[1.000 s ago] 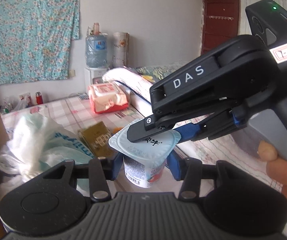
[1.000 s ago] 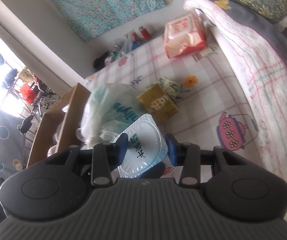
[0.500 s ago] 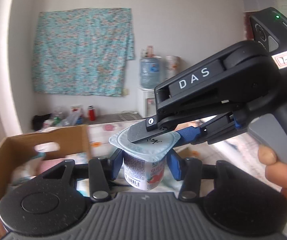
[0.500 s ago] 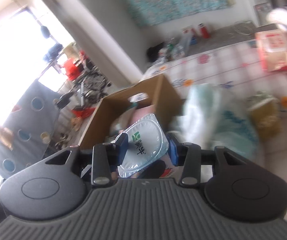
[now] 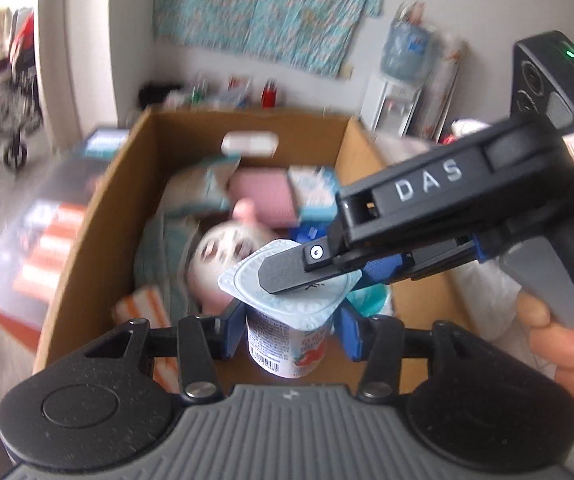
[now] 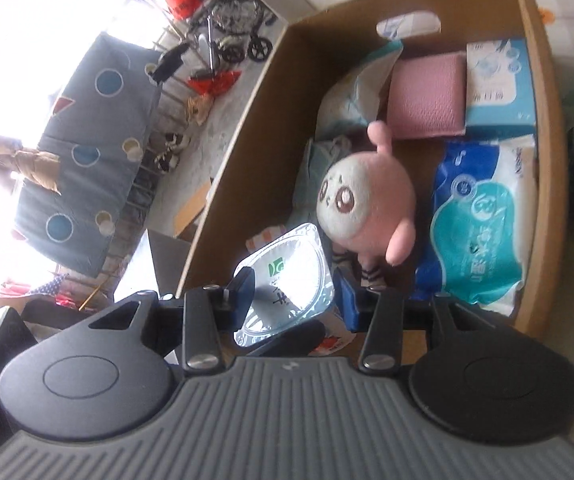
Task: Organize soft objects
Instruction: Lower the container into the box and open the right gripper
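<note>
1. Since a second ago, both of my grippers have swung away from the checked bedspread, and the cardboard box now fills the space beyond the yogurt cup.
2. My left gripper clamps the cup's plastic body between its blue pads, upright, above the box's near edge.
3. My right gripper straddles the cup's crinkled foil lid; its jaws stand narrow, and whether the pads press on the lid I cannot tell.
4. Only the left wrist view shows the right gripper from outside, its flat black finger lying across the lid, with a hand on the grey handle.
5. Only the right wrist view shows the box's contents sharply: a round pink plush toy in the middle of the box, a glossy blue tissue pack against the right wall, a ribbed pink pad near the far wall.
6. Beyond the box's far wall, the left wrist view shows a floral cloth on the room's wall.
</note>
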{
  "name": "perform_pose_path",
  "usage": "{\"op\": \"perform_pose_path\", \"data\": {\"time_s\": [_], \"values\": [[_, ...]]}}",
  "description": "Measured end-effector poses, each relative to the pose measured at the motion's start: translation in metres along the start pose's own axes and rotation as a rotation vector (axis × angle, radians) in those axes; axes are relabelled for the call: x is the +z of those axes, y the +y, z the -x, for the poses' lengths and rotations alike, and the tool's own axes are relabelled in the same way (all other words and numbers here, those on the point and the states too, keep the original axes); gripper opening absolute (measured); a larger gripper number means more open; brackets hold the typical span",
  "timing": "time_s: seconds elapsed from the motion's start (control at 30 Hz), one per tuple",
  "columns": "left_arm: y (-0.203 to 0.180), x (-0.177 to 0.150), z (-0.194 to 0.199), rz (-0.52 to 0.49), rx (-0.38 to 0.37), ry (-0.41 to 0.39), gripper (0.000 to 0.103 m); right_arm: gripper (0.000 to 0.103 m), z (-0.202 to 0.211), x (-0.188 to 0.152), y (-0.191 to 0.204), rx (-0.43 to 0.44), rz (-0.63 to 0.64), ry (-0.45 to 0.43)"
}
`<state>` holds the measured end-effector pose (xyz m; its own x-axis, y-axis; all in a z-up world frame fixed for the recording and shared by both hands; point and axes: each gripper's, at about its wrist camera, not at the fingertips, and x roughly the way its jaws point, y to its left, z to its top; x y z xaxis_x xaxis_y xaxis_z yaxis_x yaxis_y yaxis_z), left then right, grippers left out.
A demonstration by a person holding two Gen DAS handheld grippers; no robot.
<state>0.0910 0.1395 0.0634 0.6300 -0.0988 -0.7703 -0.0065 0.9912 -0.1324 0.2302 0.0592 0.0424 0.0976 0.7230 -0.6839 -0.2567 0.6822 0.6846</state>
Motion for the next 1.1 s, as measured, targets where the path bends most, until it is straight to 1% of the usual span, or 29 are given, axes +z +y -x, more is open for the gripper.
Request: {"op": "perform_pose_path", "data": {"time_s": [0.1,0.17,0.3,0.37,0.4,0.47,0.53,0.63,0.73,0.87,0.93,1.0,1.1], "values": [[0.022,-0.002,-0.015,0.077,-0.031,0.111,0.049,0.045,-0.027,-0.005,-0.009,-0.014,-0.033,0.08],[0.033,-0.005,-0.021,0.099,-0.05,0.163,0.049,0.045,-0.037,-0.009,-0.014,-0.023,-0.047,0.118],[0.035,-0.01,-0.031,0.09,-0.066,0.216,0.05,0.047,-0.047,-0.013,-0.02,-0.036,-0.066,0.167],[0.04,-0.019,-0.033,0.092,-0.073,0.233,0.051,0.047,-0.051,-0.014,-0.023,-0.037,-0.079,0.186],[0.042,-0.023,-0.034,0.099,-0.076,0.243,0.052,0.047,-0.053,-0.016,-0.024,-0.036,-0.085,0.195],[0.049,-0.026,-0.04,0.126,-0.089,0.261,0.057,0.048,-0.061,-0.014,-0.03,-0.029,-0.104,0.208],[0.05,-0.027,-0.04,0.14,-0.093,0.25,0.063,0.048,-0.063,-0.014,-0.034,-0.015,-0.116,0.21],[0.05,-0.025,-0.035,0.149,-0.094,0.236,0.067,0.049,-0.058,-0.014,-0.032,-0.003,-0.11,0.204],[0.049,-0.022,-0.031,0.161,-0.095,0.209,0.067,0.049,-0.054,-0.014,-0.028,0.001,-0.088,0.187],[0.047,-0.024,-0.03,0.144,-0.087,0.185,0.067,0.05,-0.047,-0.016,-0.026,0.005,-0.062,0.169],[0.045,-0.026,-0.028,0.132,-0.088,0.159,0.067,0.05,-0.047,-0.017,-0.025,0.001,-0.048,0.155],[0.042,-0.027,-0.029,0.101,-0.082,0.16,0.067,0.05,-0.045,-0.018,-0.025,0.002,-0.048,0.152],[0.041,-0.028,-0.032,0.088,-0.072,0.19,0.067,0.05,-0.046,-0.018,-0.028,0.006,-0.067,0.165]]}}
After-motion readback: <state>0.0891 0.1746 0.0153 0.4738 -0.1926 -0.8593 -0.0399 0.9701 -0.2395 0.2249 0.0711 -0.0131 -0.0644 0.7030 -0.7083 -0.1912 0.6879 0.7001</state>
